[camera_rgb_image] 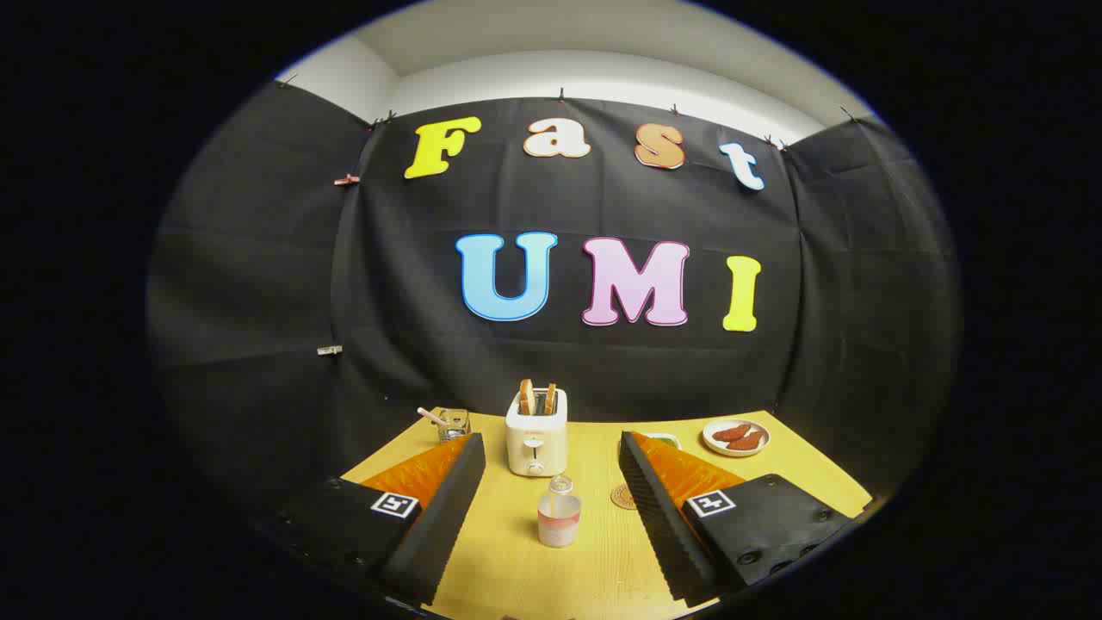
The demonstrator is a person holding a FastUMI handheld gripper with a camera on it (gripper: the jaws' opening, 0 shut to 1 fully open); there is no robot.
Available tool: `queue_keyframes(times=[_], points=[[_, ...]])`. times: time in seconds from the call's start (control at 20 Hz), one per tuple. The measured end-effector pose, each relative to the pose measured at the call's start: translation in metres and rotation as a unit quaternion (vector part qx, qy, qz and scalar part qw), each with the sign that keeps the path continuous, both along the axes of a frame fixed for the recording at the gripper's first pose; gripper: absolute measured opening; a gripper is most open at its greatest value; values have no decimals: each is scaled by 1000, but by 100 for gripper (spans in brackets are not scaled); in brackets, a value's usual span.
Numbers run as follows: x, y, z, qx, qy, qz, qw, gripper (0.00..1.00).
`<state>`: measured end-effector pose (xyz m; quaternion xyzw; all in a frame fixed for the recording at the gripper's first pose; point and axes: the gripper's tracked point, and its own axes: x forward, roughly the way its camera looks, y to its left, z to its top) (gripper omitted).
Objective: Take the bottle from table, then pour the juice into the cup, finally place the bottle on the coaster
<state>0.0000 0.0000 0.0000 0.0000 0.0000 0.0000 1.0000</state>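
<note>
A small clear bottle (559,515) with a pale pink label band stands upright on the yellow table (516,568), between my two fingers and a little ahead of their roots. My gripper (551,443) is open wide, its fingers well apart from the bottle on both sides and holding nothing. A round brown coaster (625,497) lies just right of the bottle, partly hidden by the right finger (654,508). A small glass cup (454,424) with a stick in it stands at the back left, beyond the left finger (443,508).
A cream toaster (536,437) with two bread slices stands straight ahead beyond the bottle. A white plate (735,437) with reddish food sits at the back right. Something green (665,440) peeks out behind the right fingertip. The black booth wall closes the table's far side.
</note>
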Motion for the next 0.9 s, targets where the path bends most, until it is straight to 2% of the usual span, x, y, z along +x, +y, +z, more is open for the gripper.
queue_keyframes(times=[0.2, 0.4, 0.9], points=[[3, 10, -11, -9, 7, 16, 1000, 97], [4, 16, -22, 2, 7, 12, 1000, 97], [19, 3, -49, 26, 14, -58, 998, 97]])
